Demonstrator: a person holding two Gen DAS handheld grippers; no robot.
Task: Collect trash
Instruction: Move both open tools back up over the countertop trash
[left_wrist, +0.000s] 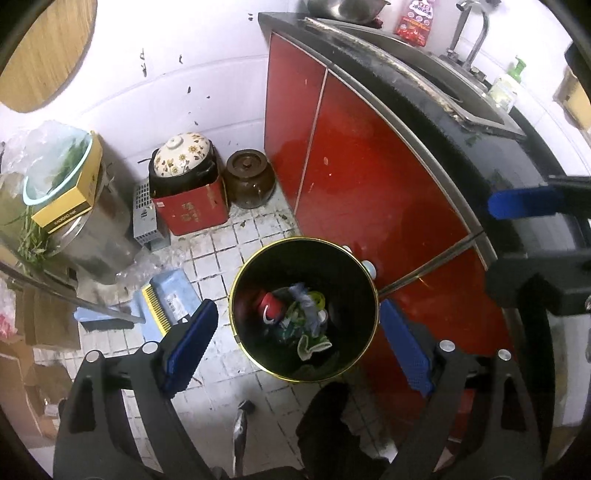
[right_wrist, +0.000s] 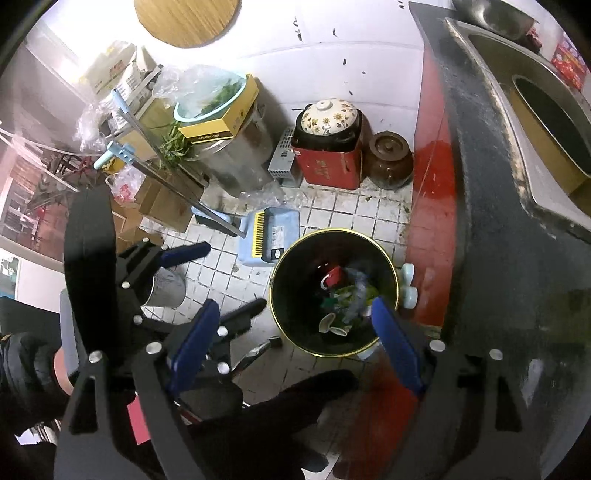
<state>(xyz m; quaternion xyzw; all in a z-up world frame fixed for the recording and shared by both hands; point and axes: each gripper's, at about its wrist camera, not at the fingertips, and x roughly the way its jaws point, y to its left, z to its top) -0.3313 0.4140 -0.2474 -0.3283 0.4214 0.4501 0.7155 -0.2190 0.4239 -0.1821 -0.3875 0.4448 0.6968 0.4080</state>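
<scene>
Left wrist view: bin (left_wrist: 303, 308) at 12 o'clock beyond left claw (left_wrist: 299, 347), spread wide, empty; right claw (right_wrist: 295, 347) likewise.

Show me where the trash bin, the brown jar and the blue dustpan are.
trash bin (left_wrist: 371, 280), left wrist view, on its gold rim.
brown jar (left_wrist: 249, 184), left wrist view, on its belly.
blue dustpan (right_wrist: 280, 230), right wrist view, on its flat pan.

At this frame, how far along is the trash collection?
Done: mixed trash already lies inside the gold-rimmed bin. In hand: nothing; the left gripper and right gripper hang above the bin, jaws open and empty. Left: clear plastic scraps still lie on the tiled floor near the blue dustpan.
</scene>
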